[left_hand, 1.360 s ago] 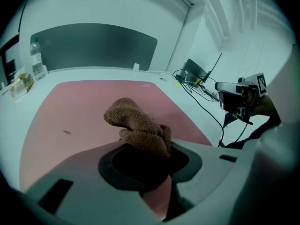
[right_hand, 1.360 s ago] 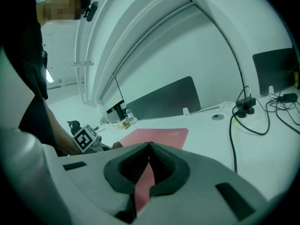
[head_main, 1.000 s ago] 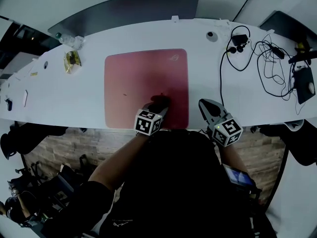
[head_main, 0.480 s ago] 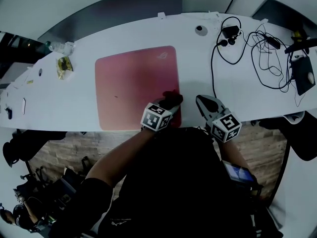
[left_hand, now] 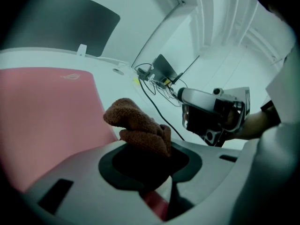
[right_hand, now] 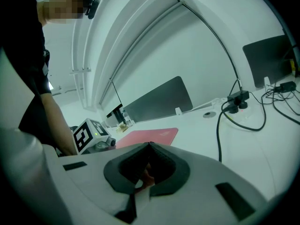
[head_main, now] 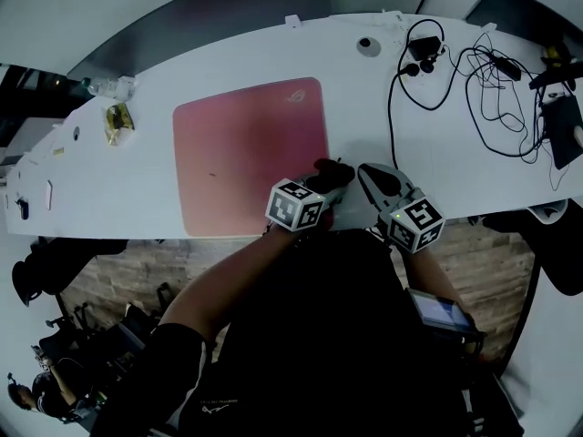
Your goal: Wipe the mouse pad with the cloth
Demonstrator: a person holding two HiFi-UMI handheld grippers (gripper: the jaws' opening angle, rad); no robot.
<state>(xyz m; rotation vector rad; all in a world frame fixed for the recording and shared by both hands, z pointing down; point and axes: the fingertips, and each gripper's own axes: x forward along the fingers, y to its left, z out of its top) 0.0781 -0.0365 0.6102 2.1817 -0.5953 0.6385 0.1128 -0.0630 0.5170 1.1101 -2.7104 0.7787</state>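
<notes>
The pink mouse pad (head_main: 246,148) lies flat on the white desk (head_main: 437,153). My left gripper (head_main: 331,177) is shut on a bunched brown cloth (head_main: 326,172), which sits at the pad's right edge near its front corner. In the left gripper view the cloth (left_hand: 138,125) sticks up out of the left gripper (left_hand: 147,151), with the pad (left_hand: 47,107) to its left. My right gripper (head_main: 374,182) hovers just right of the cloth over bare desk, near the front edge. In its own view the right gripper (right_hand: 149,146) has its jaws together and grips nothing, and the pad (right_hand: 147,136) shows beyond.
Tangled black cables (head_main: 478,71) and a black adapter (head_main: 422,45) lie at the back right, next to a dark device (head_main: 565,135). A dark divider panel (head_main: 209,16) runs along the desk's far edge. A small packet (head_main: 116,121) lies at the far left.
My left gripper has slid the cloth to the right along the pad's front part, from inside the pad to its right edge. The right gripper has hardly moved.
</notes>
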